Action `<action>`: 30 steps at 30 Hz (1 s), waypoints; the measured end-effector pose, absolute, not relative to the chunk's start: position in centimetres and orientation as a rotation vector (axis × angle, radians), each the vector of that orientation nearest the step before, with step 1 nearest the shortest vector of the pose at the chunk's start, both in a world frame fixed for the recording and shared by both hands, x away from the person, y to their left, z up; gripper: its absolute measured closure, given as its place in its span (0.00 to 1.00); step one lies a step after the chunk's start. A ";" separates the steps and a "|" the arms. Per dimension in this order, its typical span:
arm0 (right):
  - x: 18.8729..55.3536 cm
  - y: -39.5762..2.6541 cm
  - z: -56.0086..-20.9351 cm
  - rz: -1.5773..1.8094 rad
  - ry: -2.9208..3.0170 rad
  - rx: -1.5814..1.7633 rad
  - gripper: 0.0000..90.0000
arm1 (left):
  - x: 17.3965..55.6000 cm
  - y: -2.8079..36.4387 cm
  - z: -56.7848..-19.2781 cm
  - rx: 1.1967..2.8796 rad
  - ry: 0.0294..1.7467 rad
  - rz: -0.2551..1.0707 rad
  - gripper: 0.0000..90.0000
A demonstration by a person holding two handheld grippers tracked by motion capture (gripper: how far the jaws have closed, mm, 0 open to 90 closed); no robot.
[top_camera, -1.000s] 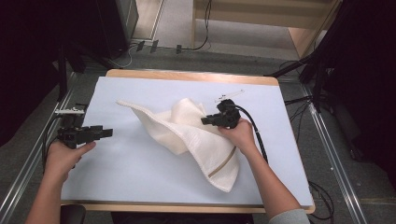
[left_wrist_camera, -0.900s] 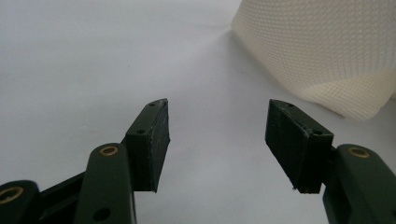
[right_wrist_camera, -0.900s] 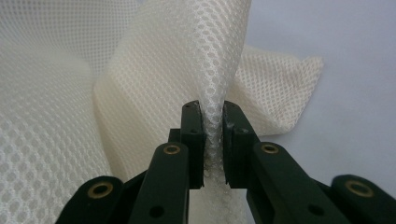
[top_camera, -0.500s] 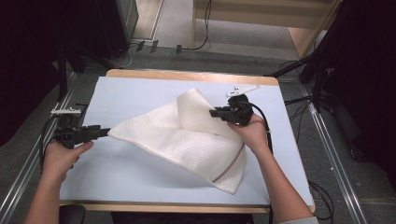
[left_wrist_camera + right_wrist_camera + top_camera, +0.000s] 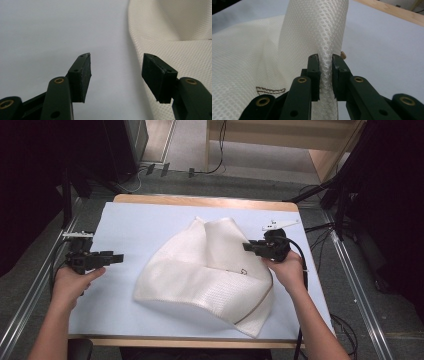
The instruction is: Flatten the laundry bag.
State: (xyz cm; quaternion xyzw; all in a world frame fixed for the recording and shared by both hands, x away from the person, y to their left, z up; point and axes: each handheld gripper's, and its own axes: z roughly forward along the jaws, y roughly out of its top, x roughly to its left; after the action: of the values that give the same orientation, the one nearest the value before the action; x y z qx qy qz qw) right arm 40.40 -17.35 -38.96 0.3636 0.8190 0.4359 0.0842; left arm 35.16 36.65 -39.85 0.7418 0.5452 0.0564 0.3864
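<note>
A cream mesh cloth (image 5: 205, 270) lies loosely folded across the middle of the pale blue table (image 5: 135, 220), with one flap raised toward the right. The right gripper (image 5: 248, 246) pinches that flap; in the right gripper view its pads (image 5: 315, 75) press a bunched ridge of mesh between them. The jaws have just eased open a little, yet the fabric remains clamped. The left gripper (image 5: 119, 257) hovers at the left, just off the cloth's left edge, jaws wide apart and empty.

The cloth looks light, soft and limp, so it will sag and fold wherever it is unsupported. A hem or corner gives the surest hold. A brown trim (image 5: 260, 302) along the near right edge may mark a hem, though it is hard to tell.
</note>
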 end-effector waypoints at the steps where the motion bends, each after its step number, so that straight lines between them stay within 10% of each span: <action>1: 40.5 -17.4 -39.2 1.292 2.441 1.100 0.89 | 35.5 36.1 -39.9 1.903 1.382 0.140 0.46; 16: 39.7 -18.1 -39.5 1.302 2.409 1.119 0.59 | 40.8 30.0 -42.3 2.040 1.312 0.084 0.48; 30: 38.6 -20.8 -38.8 1.313 2.339 1.186 0.61 | 43.9 27.3 -44.3 2.108 1.325 0.062 0.58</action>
State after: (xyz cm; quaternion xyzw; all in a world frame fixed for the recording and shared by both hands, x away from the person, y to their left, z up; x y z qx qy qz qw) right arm 38.64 -20.78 -38.83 0.4021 0.7932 0.4452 0.1044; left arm 43.88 27.31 -44.34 0.8019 0.5041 0.0237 0.3198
